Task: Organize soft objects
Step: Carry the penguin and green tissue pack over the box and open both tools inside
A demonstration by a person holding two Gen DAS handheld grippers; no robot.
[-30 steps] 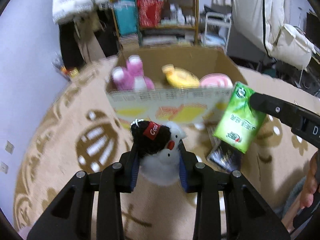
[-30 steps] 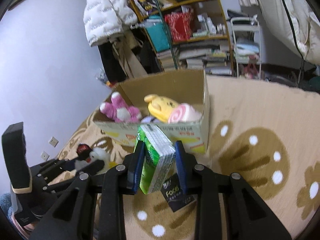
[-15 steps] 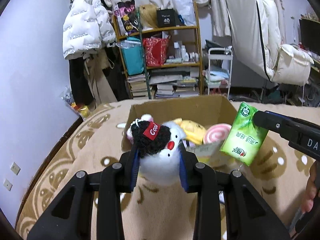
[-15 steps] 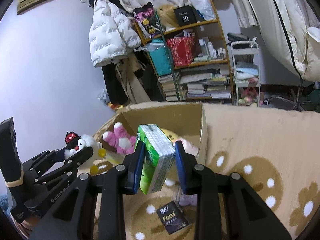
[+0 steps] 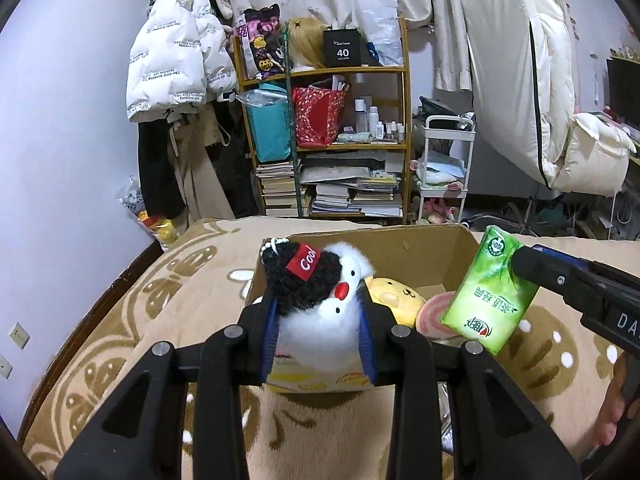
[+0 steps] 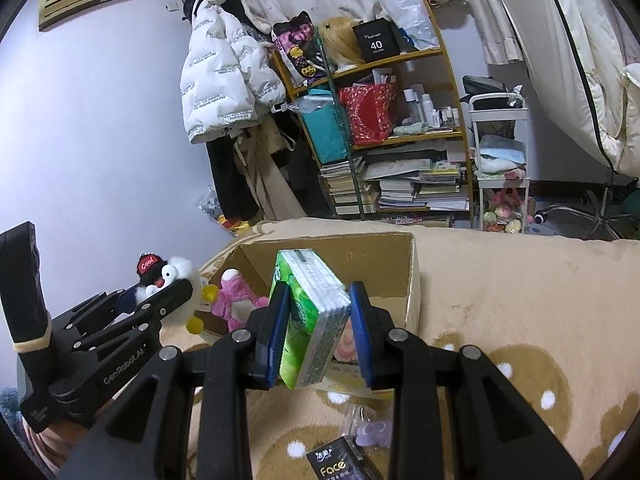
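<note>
Over the near wall of the cardboard box (image 5: pixel 424 256), I am holding both claws up with a load in each. My left claw (image 5: pixel 318 334) is squeezing a plush penguin (image 5: pixel 320 300) by its white belly, the black knitted hat with the red "Cool" tag poking up above the pads; I am judging it light and very squashy, so gripping low on the stuffed body is giving more purchase than the fluffy head would. My right claw (image 6: pixel 318 334) is pinching a green tissue pack (image 6: pixel 310 316) across its flat faces; the pack is looking light and springy under a slick wrapper, so I am treating the middle of the faces as the safest hold against slipping. Both items are hanging in the air just at the box's front edge, not yet lowered inside. Inside the box I am seeing a pink plush toy (image 6: pixel 236 300) at the left, a yellow plush toy (image 5: pixel 394 300) and a pink-and-white swirl cushion (image 5: pixel 434 314), with bare cardboard showing toward the back. On the beige patterned blanket (image 6: pixel 520 280) in front of the box a dark "Face" tissue pack (image 6: pixel 334 466) is lying.
</note>
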